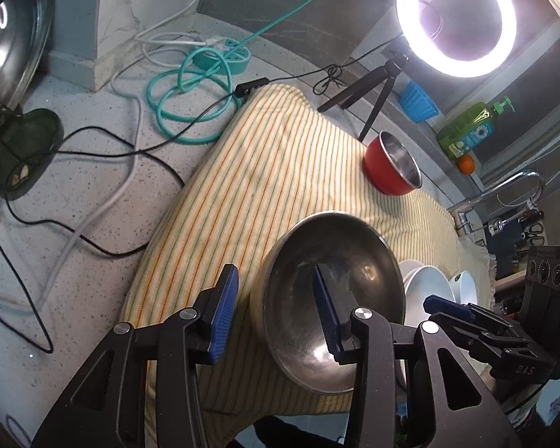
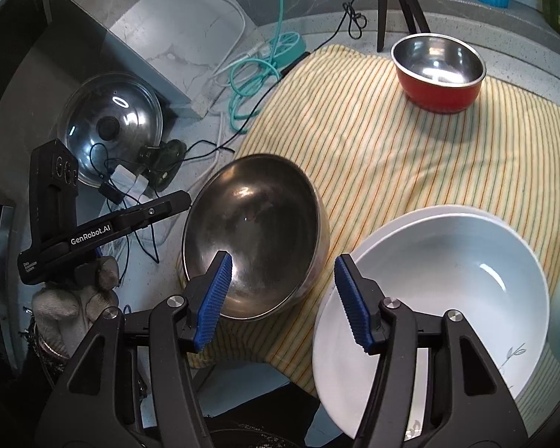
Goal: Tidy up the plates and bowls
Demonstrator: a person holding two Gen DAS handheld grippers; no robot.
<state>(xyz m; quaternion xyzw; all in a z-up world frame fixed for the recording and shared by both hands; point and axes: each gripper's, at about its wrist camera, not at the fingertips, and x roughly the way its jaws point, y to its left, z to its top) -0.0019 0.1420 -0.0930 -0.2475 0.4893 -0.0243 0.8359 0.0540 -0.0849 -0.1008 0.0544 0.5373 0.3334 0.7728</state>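
Cloth (image 2: 373, 142), striped yellow, covers the counter (image 1: 93, 224) and serves as the landmark. Near its front left corner sits the steel bowl (image 2: 254, 231), and part of that bowl hangs past the cloth's left edge. The white bowl (image 2: 448, 280) rests on a plate (image 2: 339, 366) at the cloth's front right, just beside the steel bowl, with a strip of cloth between them. The red bowl (image 2: 438, 74) stands well apart at the back right corner. The cloth's middle lies bare.

The left gripper (image 1: 276, 310) straddles the steel bowl's left rim, jaws narrowly parted, pads not pressing. The right gripper (image 2: 283, 302) hangs wide apart and holds nothing, over the gap between the steel bowl and the white bowl. Cables (image 1: 93, 171) crowd the counter left of the cloth.
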